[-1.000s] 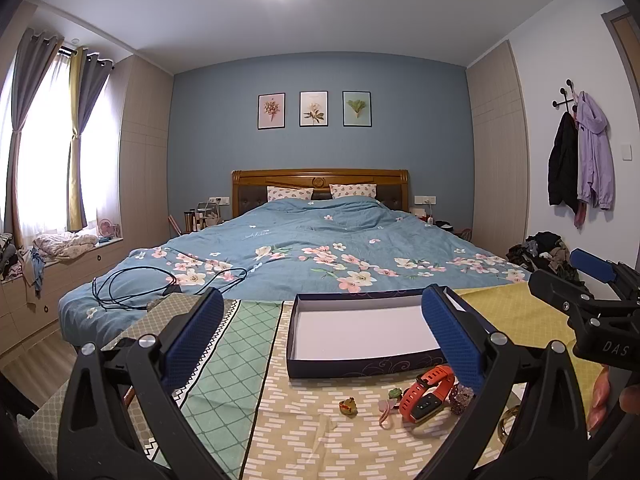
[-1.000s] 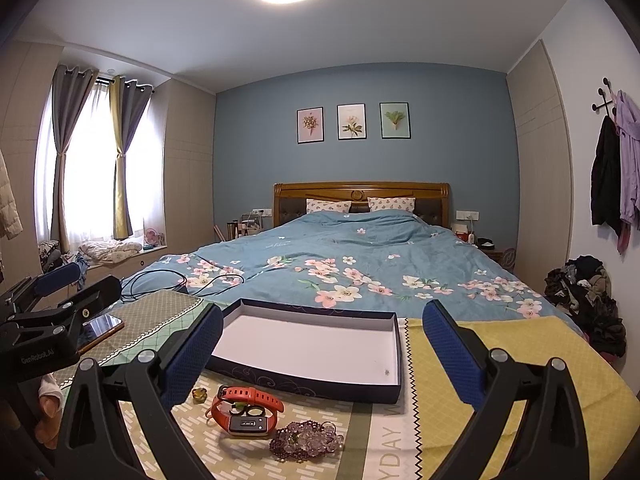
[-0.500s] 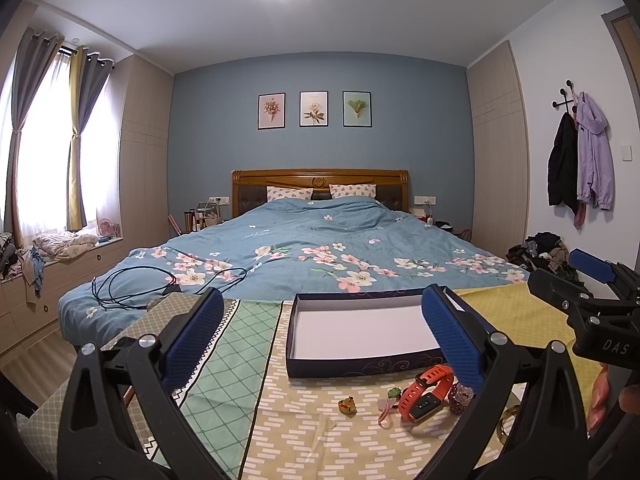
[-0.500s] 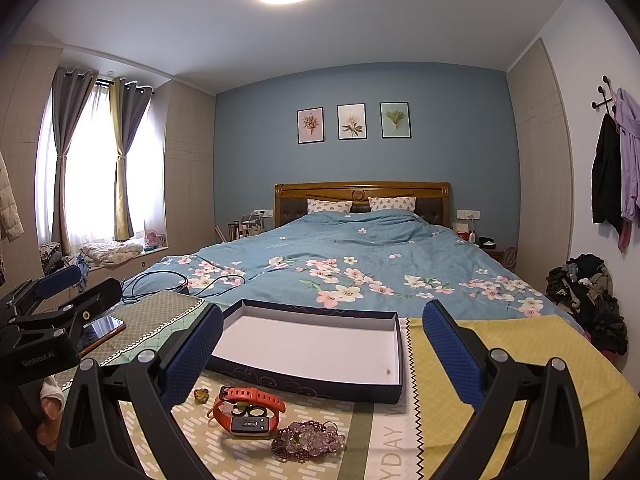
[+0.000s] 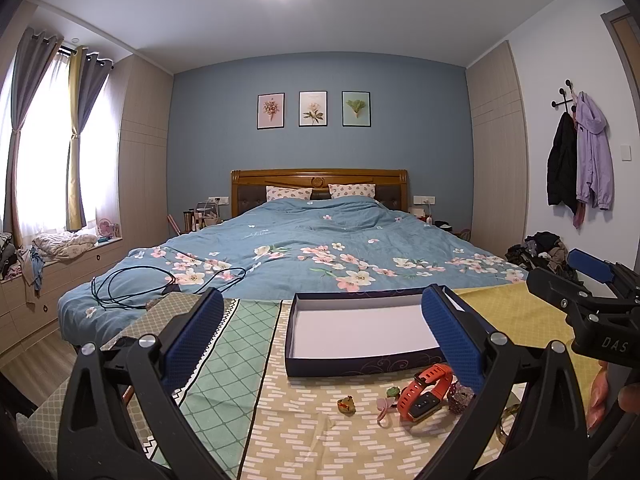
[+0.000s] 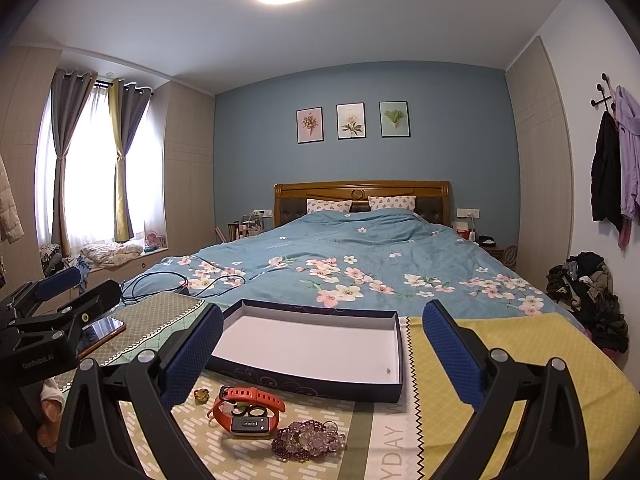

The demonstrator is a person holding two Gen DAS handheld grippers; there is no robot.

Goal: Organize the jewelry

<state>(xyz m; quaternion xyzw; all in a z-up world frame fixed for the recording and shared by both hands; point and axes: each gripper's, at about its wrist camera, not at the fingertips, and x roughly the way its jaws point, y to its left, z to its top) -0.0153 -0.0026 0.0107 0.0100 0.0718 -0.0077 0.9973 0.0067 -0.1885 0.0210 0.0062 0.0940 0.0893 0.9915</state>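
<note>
A: Both grippers low at the near edge. Left gripper (image 5: 322, 332) jaws spread wide, nothing between them. Right gripper (image 6: 322, 344) the same, wide apart and holding nothing.

B: Jewelry?

A: On the patterned cloth (image 6: 224, 452), just in front of the box. Orange watch (image 6: 246, 410) on its side, purple bead bracelet (image 6: 308, 444) touching its right end. Small green-gold piece (image 6: 201, 395) left of the watch. From the left wrist view the right finger (image 5: 452, 344) covers most of the beads; a pink loop (image 5: 386, 406) shows, can't tell what it is.

B: Box?

A: Dark shallow box (image 6: 316, 386), white inside, open, nothing in it but a tiny speck near the right corner. Too small to identify.

B: Room?

A: Bare yellow cloth (image 6: 520, 344) right of the box. Phone (image 6: 100, 332) far left, partly behind the other gripper. Beyond, the bed (image 6: 360, 256), cable (image 6: 176, 280) at its near-left corner.
</note>
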